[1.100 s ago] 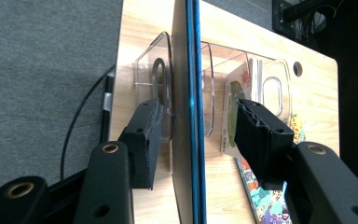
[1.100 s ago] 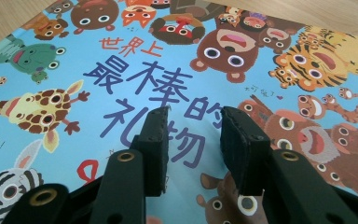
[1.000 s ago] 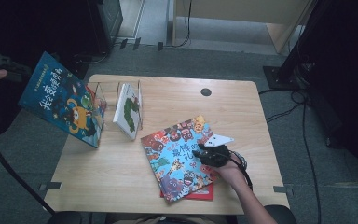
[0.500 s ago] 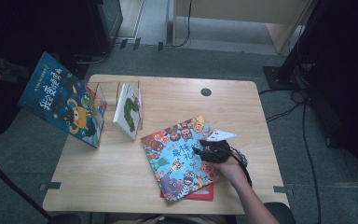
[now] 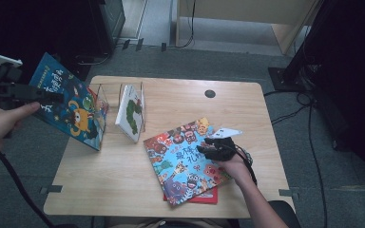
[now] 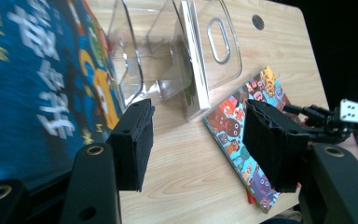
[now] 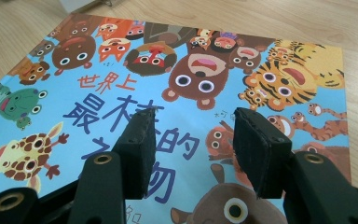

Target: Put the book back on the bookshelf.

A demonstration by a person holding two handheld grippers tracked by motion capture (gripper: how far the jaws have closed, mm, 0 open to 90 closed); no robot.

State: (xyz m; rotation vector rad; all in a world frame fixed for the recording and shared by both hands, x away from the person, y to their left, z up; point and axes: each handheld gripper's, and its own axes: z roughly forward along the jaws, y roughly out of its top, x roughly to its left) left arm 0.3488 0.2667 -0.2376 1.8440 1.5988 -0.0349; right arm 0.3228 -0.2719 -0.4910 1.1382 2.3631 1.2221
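The left gripper [image 5: 26,91], jaws apart, is steadying the blue picture book [image 5: 69,107] leaning at the clear book rack's [image 5: 105,102] left end. Right of the rack, the right gripper [image 5: 208,145] is hovering half-open over the animal book [image 5: 180,159], likely next.

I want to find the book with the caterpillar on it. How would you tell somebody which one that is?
Start at the wooden table and find the clear plastic book rack near its far left corner. The white caterpillar book stands on edge in that rack. The other books have bright blue covers; this one is white with a green caterpillar.
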